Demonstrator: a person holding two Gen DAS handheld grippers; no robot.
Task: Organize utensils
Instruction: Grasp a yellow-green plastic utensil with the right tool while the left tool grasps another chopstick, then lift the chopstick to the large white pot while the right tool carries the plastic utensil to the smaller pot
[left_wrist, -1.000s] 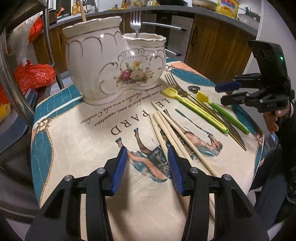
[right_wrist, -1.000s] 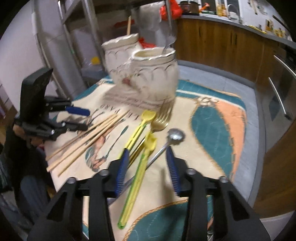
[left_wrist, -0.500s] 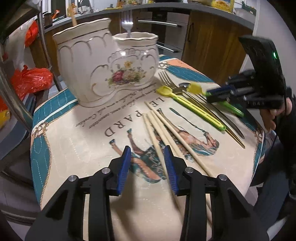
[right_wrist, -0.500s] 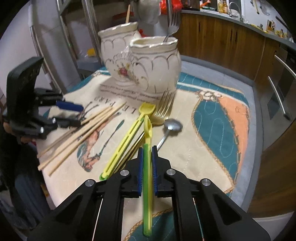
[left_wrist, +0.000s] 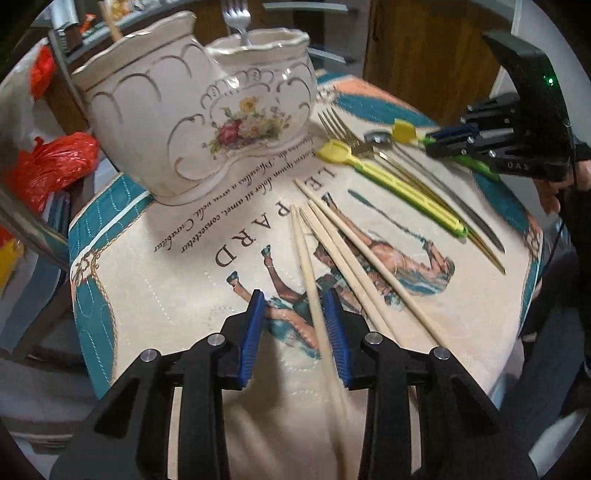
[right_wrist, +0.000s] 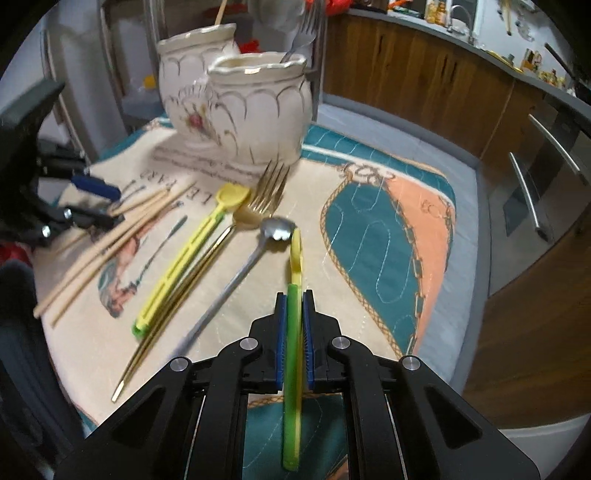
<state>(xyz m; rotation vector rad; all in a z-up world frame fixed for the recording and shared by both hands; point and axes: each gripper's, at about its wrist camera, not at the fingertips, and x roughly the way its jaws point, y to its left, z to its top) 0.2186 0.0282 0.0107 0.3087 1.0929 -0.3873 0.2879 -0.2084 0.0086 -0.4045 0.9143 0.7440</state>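
Note:
My right gripper (right_wrist: 294, 310) is shut on a green-and-yellow plastic spoon (right_wrist: 294, 258) and holds it just above the mat. My left gripper (left_wrist: 295, 314) is open low over the mat, its jaws on either side of one wooden chopstick (left_wrist: 308, 266), beside more chopsticks (left_wrist: 354, 247). A second yellow-green spoon (left_wrist: 388, 177), a gold fork (right_wrist: 267, 188) and a silver spoon (right_wrist: 255, 254) lie on the mat. A cream double ceramic holder (left_wrist: 192, 107) stands behind, with a fork (left_wrist: 236, 18) in it.
The printed mat (left_wrist: 166, 280) covers a small table with edges close on all sides. Red bags (left_wrist: 51, 162) sit off the left side. Wooden kitchen cabinets (right_wrist: 424, 81) stand behind.
My right gripper closed on the green-and-yellow spoon and lifted it. My left gripper moved forward and right, so that its jaws now straddle a chopstick, and narrowed a little.

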